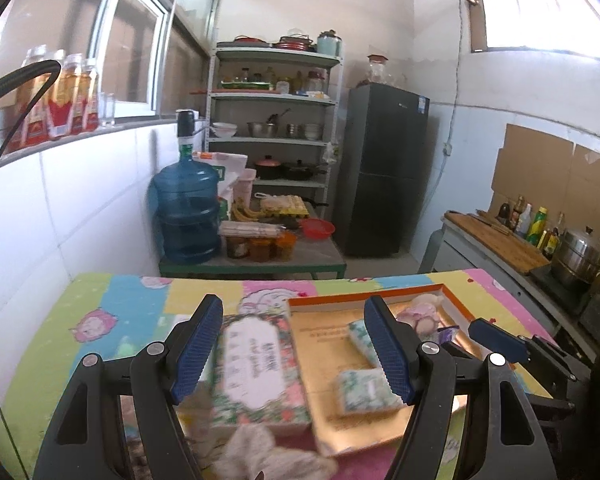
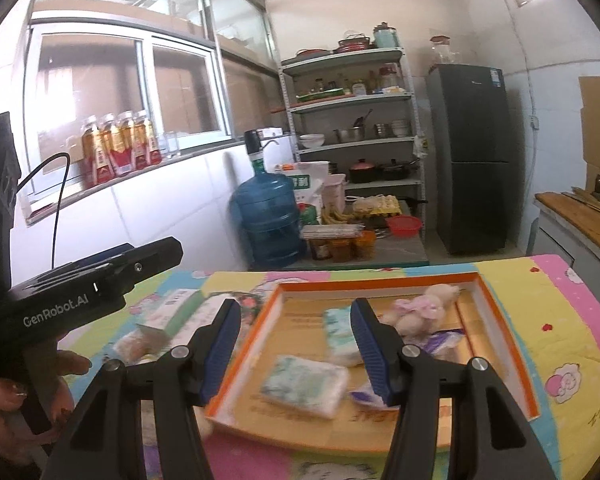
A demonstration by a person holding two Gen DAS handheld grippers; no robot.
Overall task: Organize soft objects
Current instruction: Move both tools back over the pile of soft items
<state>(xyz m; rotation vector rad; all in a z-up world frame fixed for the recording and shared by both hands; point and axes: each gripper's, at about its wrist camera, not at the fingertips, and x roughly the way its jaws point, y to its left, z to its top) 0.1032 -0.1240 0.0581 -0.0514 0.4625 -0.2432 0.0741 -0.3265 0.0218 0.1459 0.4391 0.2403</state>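
The right gripper (image 2: 296, 346) is open with nothing in it, up above the orange box (image 2: 500, 312). The left gripper (image 1: 296, 350) is open and empty too. In the box, a tissue pack (image 2: 304, 384) lies flat, long side across, near the front wall. A plush toy (image 2: 420, 308) lies at the back right corner. The flowery wipes pack (image 1: 256, 364) just left of the box looks blurry.

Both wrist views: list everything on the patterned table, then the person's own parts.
tray: one, orange-rimmed, on the table
tissue packs: two, green-white, in tray
plush toy: one, pink-cream, tray's far end
purple packets: two, in tray
floral pack: one, left of tray
grey cloth: one, near edge
tablecloth: one, pastel patchwork
left gripper: open, empty
right gripper: open, empty
hand: one, holding the left gripper
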